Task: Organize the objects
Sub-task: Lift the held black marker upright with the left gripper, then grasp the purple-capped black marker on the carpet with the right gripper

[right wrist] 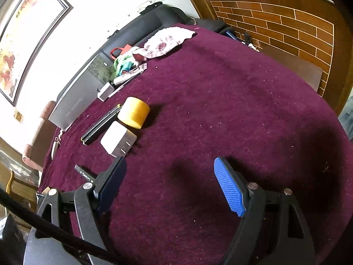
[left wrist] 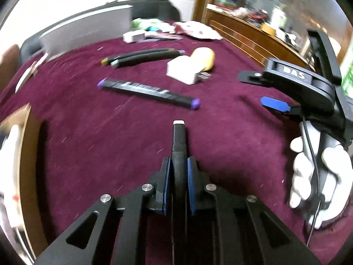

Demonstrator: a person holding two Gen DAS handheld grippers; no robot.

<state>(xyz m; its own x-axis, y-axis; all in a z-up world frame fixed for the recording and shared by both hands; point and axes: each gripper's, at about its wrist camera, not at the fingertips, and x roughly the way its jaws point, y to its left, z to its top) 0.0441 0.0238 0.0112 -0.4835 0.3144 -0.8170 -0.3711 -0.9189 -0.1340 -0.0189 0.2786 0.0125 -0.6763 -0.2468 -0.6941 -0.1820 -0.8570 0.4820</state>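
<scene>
My left gripper (left wrist: 178,165) is shut on a black marker with a white end cap (left wrist: 179,137), held over the maroon cloth (left wrist: 88,132). A black marker with purple caps (left wrist: 150,91) lies ahead of it. Two more black markers (left wrist: 143,57) lie side by side farther back; they also show in the right wrist view (right wrist: 99,126). A white plug adapter (left wrist: 184,70) (right wrist: 118,141) and a yellow cylinder (left wrist: 204,58) (right wrist: 134,115) sit together. My right gripper (right wrist: 169,181) is open and empty above the cloth; it also shows in the left wrist view (left wrist: 274,103).
A wooden box (left wrist: 24,154) stands at the left table edge. A grey laptop (right wrist: 75,106), a small white box (right wrist: 104,92), coloured clutter (right wrist: 123,65) and a patterned cloth (right wrist: 165,42) lie along the far side. A brick-patterned wooden counter (right wrist: 286,22) stands behind the table.
</scene>
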